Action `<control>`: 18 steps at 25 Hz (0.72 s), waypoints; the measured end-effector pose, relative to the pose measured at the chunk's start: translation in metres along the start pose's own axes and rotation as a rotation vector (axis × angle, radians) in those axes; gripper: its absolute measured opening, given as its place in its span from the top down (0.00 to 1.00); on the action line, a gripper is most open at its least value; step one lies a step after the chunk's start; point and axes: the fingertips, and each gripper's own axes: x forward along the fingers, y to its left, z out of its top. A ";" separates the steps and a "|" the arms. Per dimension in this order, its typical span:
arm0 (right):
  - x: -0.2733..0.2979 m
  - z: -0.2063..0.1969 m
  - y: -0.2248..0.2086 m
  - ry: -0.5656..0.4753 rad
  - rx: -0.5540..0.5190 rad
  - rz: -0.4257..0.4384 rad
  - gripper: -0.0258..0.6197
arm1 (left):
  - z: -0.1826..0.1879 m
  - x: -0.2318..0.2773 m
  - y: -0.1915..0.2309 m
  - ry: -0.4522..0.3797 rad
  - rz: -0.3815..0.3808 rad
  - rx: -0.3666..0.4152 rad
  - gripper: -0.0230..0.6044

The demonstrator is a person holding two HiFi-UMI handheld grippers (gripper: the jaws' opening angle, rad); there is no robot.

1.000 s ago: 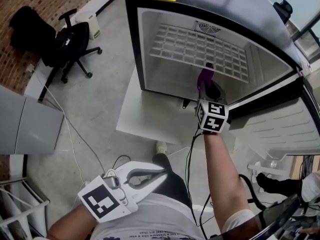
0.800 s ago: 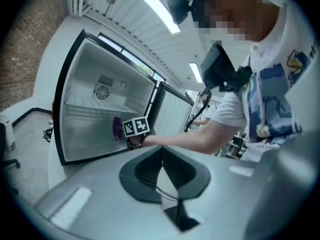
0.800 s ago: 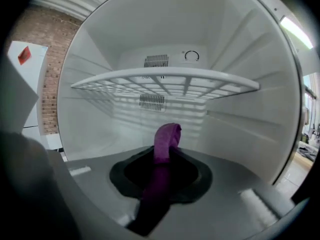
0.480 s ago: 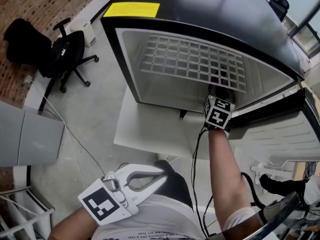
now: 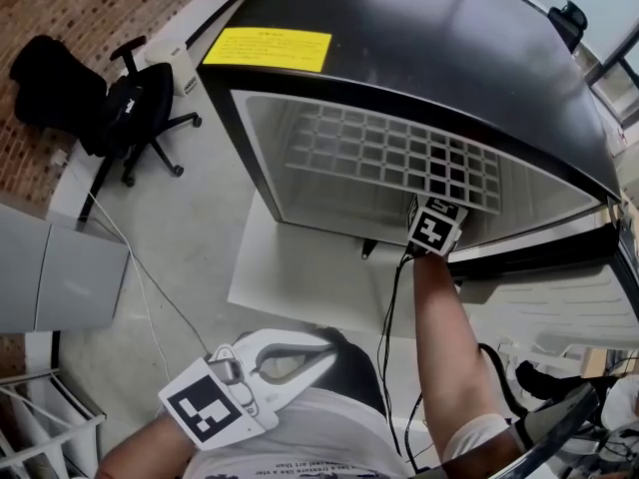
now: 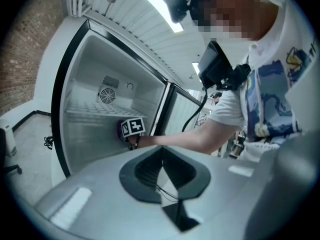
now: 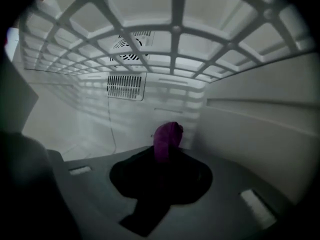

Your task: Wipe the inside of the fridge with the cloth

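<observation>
The black fridge [image 5: 399, 38] stands open, its white wire shelf [image 5: 379, 153] visible inside. My right gripper reaches in under that shelf; from the head view only its marker cube [image 5: 431, 228] and the forearm show. In the right gripper view the right gripper [image 7: 167, 149] is shut on a purple cloth [image 7: 167, 136], which sticks up near the back right corner, under the wire shelf [image 7: 170, 49]. My left gripper [image 5: 324, 352] hangs low by the person's body, outside the fridge. Its jaws meet with nothing between them [image 6: 161, 156].
The fridge door [image 5: 559, 297] is swung open on the right. A vent grille [image 7: 126, 86] and a fan [image 7: 131, 44] sit on the back wall. The fridge rests on a white platform [image 5: 300, 277]. An office chair [image 5: 130, 98] and floor cables [image 5: 150, 277] lie to the left.
My right gripper has pushed deeper into the fridge, under the wire shelf, and the purple cloth has gone out of the head view. The left gripper has stayed in place.
</observation>
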 end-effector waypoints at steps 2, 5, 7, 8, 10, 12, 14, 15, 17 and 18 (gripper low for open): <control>0.003 0.002 0.007 0.001 -0.001 0.010 0.84 | 0.000 0.001 0.004 -0.003 0.009 -0.008 0.96; 0.011 0.003 0.021 0.005 -0.008 0.038 0.84 | 0.000 -0.001 0.010 -0.002 0.025 -0.017 0.96; 0.014 0.005 0.031 0.003 -0.016 0.057 0.84 | 0.001 -0.004 0.014 -0.006 0.038 -0.027 0.96; 0.015 0.009 0.037 -0.004 -0.020 0.067 0.84 | 0.002 -0.005 0.016 -0.009 0.045 -0.032 0.96; 0.017 0.014 0.046 -0.014 -0.026 0.085 0.84 | 0.002 -0.006 0.019 -0.013 0.058 -0.039 0.96; 0.019 0.015 0.055 -0.015 -0.034 0.104 0.84 | 0.001 -0.007 0.020 -0.014 0.067 -0.042 0.96; 0.021 0.018 0.068 -0.016 -0.045 0.126 0.84 | 0.000 -0.010 0.022 -0.015 0.076 -0.048 0.96; 0.022 0.019 0.075 -0.017 -0.052 0.137 0.84 | 0.000 -0.012 0.024 -0.016 0.082 -0.051 0.96; 0.024 0.022 0.089 -0.021 -0.066 0.160 0.84 | -0.001 -0.016 0.027 -0.021 0.097 -0.062 0.96; 0.024 0.024 0.095 -0.024 -0.073 0.171 0.84 | -0.001 -0.017 0.028 -0.024 0.104 -0.065 0.96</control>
